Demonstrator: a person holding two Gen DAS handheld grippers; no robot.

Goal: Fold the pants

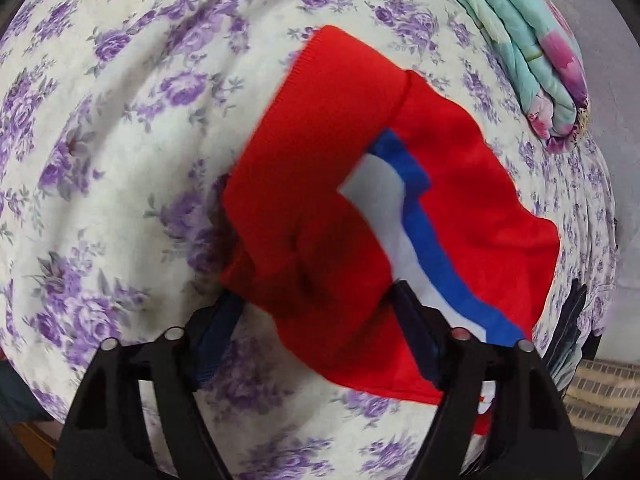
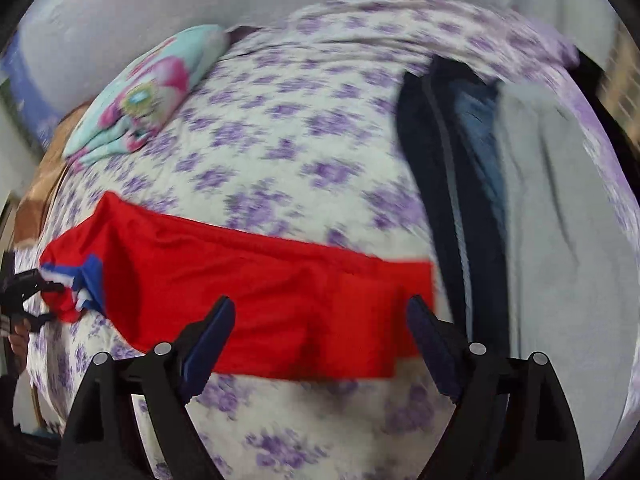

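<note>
Red pants (image 1: 320, 168) with a blue and white side stripe lie on a bed with a purple-flowered sheet (image 1: 120, 120). In the left wrist view my left gripper (image 1: 316, 300) is open, its fingers wide apart with the near end of the pants between them. In the right wrist view the pants (image 2: 248, 280) lie as a long red band across the bed, and my right gripper (image 2: 320, 312) is open with its fingers to either side of the band's near edge. The left gripper (image 2: 24, 296) shows at the far left by the striped end.
A folded teal and pink floral blanket (image 1: 532, 56) lies at the bed's far side, also in the right wrist view (image 2: 148, 96). Dark and grey garments (image 2: 500, 184) are piled on the right of the bed. The bed edge and a brick-patterned floor (image 1: 600, 392) show at lower right.
</note>
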